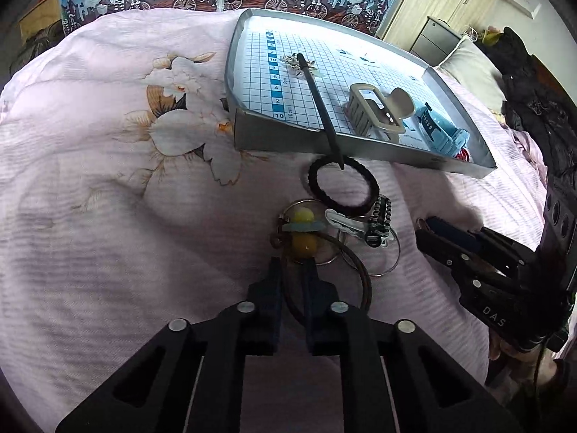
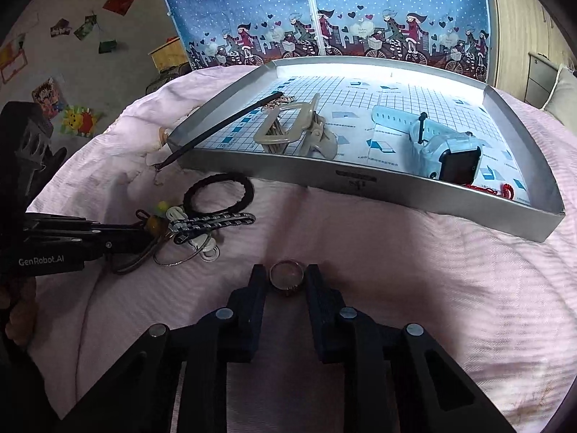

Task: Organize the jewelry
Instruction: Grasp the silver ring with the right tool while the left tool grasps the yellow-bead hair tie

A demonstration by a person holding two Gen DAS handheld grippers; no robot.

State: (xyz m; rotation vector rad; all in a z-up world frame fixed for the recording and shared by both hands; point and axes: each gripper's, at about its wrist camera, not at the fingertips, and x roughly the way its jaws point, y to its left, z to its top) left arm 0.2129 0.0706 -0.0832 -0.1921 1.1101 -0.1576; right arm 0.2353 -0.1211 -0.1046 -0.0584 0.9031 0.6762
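Jewelry lies in two places: a loose cluster on the pink bedspread (image 1: 108, 198) and a few pieces already inside the shallow silver tray (image 2: 360, 184), which sits on the bed past the cluster. In the tray are a beige claw clip (image 2: 295, 131), a pale blue watch (image 2: 443, 144) whose strap runs toward the far wall, and something red (image 2: 501, 190) in the near right corner, too cut off by the wall to identify. A black hair stick (image 1: 319, 104) has its long axis slanting across the tray's near wall; its ornamented head rests on the grid lining and its tip overhangs the edge, pointing down at the bedspread.

Just outside that wall lies a black hair tie (image 1: 342, 186), flat. Beside it are a braided black-and-white clip (image 1: 378, 222), thin wire hoops (image 1: 389, 256) and a yellow bead charm (image 1: 303, 229) on a brown cord loop (image 1: 360, 278).

The left gripper (image 1: 292, 265) sits at this cluster with its fingers narrowly parted on either side of the cord and charm; whether they actually pinch it is hard to say. The right gripper (image 2: 286, 276) is low on the bedspread, well apart from the cluster, its fingers bracketing a small ring (image 2: 286, 276) that lies flat, with slight gaps either side.

Open bedspread stretches to the right of the ring and between it and the tray's near wall.
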